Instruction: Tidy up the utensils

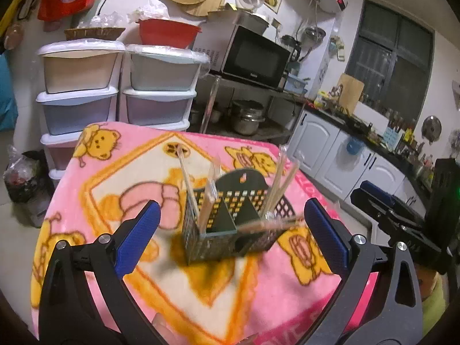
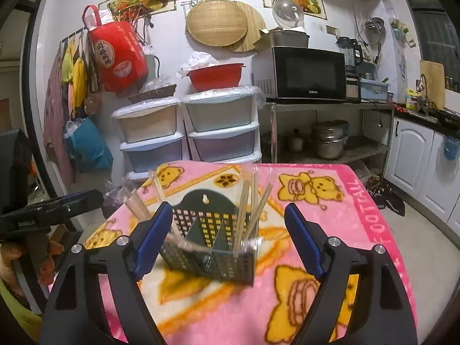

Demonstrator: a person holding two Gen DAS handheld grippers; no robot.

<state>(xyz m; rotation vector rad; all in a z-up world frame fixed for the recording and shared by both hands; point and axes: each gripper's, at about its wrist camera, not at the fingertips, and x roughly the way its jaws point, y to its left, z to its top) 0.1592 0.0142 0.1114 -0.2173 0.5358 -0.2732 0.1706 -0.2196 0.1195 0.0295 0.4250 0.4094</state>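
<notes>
Blurred chopstick [image 1: 270, 224] lies level across holder [image 1: 230, 224]; other chopsticks [image 2: 247, 210] stand tilted; left gripper [image 1: 233, 230], right gripper [image 2: 227, 235] spread, empty.

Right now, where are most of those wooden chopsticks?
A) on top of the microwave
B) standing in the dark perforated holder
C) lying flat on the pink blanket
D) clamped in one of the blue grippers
B: the chopsticks stand leaning inside the compartments of the perforated holder, on the pink blanket.
</notes>
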